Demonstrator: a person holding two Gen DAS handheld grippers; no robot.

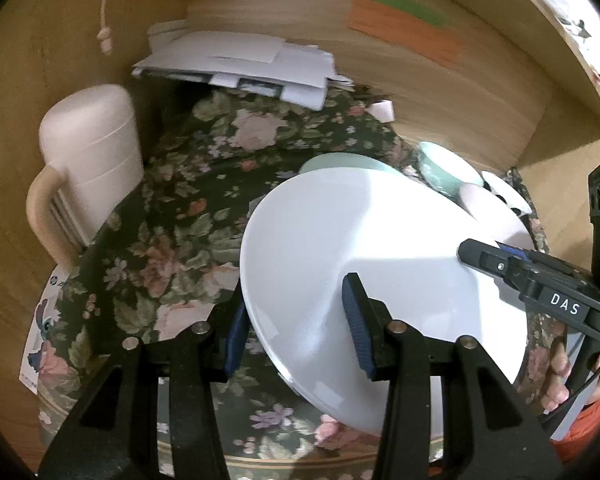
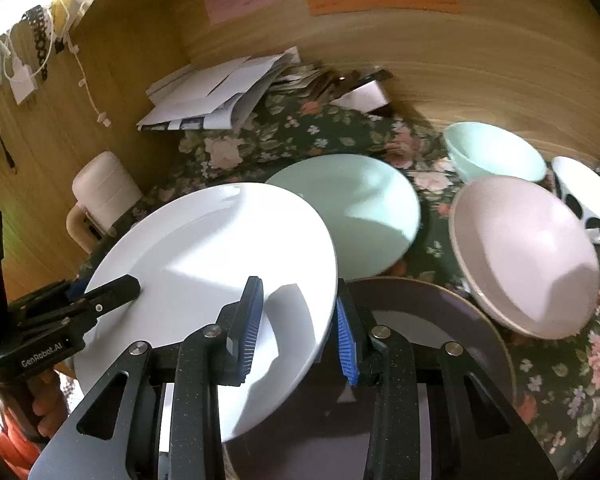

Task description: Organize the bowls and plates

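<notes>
White plate (image 2: 204,264) is mid-carry, tilted, clear of the floral worktop (image 2: 560,380). Both tools grip its rim from opposite sides: right gripper (image 2: 298,328) fingers are closed down on the near-right edge, one above and one under; left gripper (image 1: 296,320) fingers likewise clamp the left edge. My read: an early stage, nothing stacked yet.

Left to do, by size: dark purple plate (image 2: 432,320) lies flat directly under the right gripper, likely the stack base. Mint plate (image 2: 360,208) sits behind the white one. Pink bowl (image 2: 528,256), mint bowl (image 2: 496,152) and spotted cup (image 2: 588,196) sit loose on the right, close together but unstacked.

Clutter: cream jug (image 1: 92,152) far left, paper pile (image 2: 220,92) at the back wall. Neither blocks a set-down onto the purple plate; the pink bowl's rim crowds its right edge.
</notes>
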